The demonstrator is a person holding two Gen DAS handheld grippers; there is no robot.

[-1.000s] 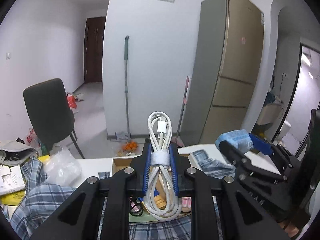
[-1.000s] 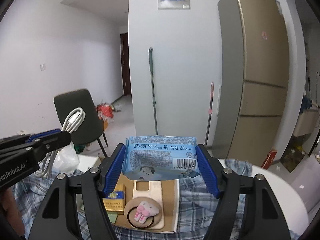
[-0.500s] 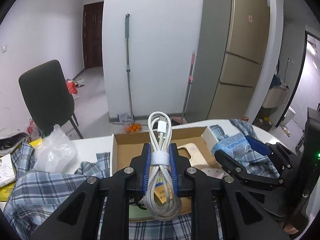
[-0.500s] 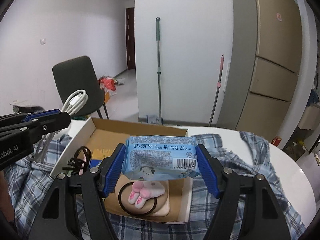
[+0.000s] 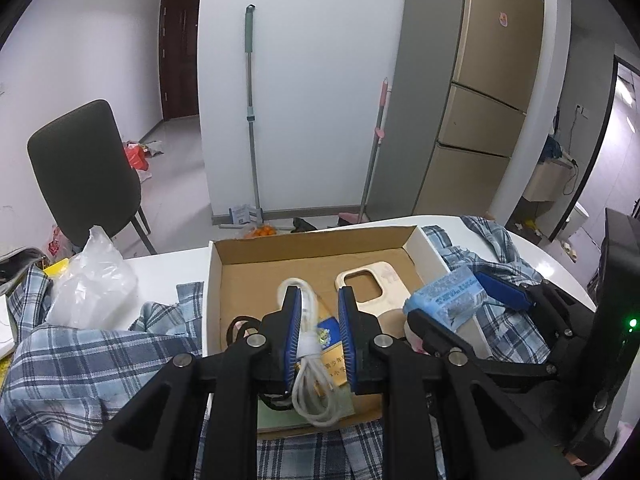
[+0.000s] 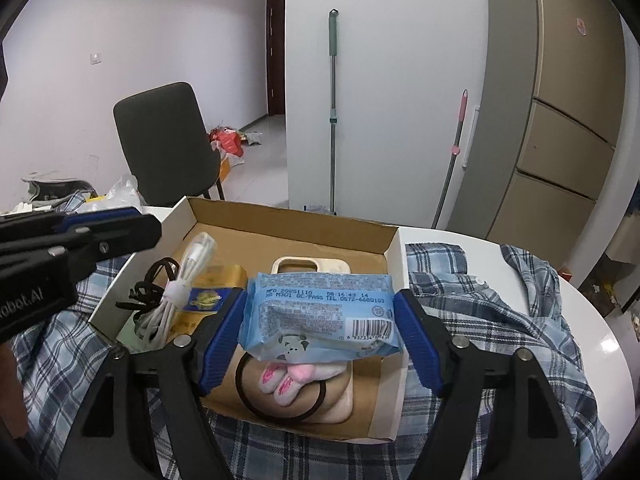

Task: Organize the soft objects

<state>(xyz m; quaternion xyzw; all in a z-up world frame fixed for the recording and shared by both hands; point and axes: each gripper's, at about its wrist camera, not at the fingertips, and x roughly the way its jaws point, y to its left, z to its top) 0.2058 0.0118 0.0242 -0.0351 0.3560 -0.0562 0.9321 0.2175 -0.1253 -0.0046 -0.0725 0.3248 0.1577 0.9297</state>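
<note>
Left wrist view
- My left claw (image 5: 318, 332): spread apart; the white cable bundle (image 5: 310, 344) leans on the left pad, with a clear gap to the right pad.
- Cable position: lying in the cardboard box (image 5: 320, 242), across a blue-and-gold packet (image 5: 330, 338).
- Box contents: a beige phone case (image 5: 370, 288) sits flat just right of the cable.
- My right claw (image 5: 466, 292): seen at right over the box's right wall, with the blue wipes pack (image 5: 446, 294) between its fingers.
- Table (image 5: 160, 268): white, with a plaid shirt (image 5: 88, 360) spread under the box.

Right wrist view
- My right claw (image 6: 320, 320): opening; the wipes pack (image 6: 320, 320) lies between the pads, with a gap showing on the right.
- Pack position: above the box (image 6: 292, 228), over a pink plush hair tie (image 6: 286, 380).
- Cable (image 6: 178, 292): inside the box at its left.
- Left claw (image 6: 116, 226): hovers at the box's left edge.
</note>
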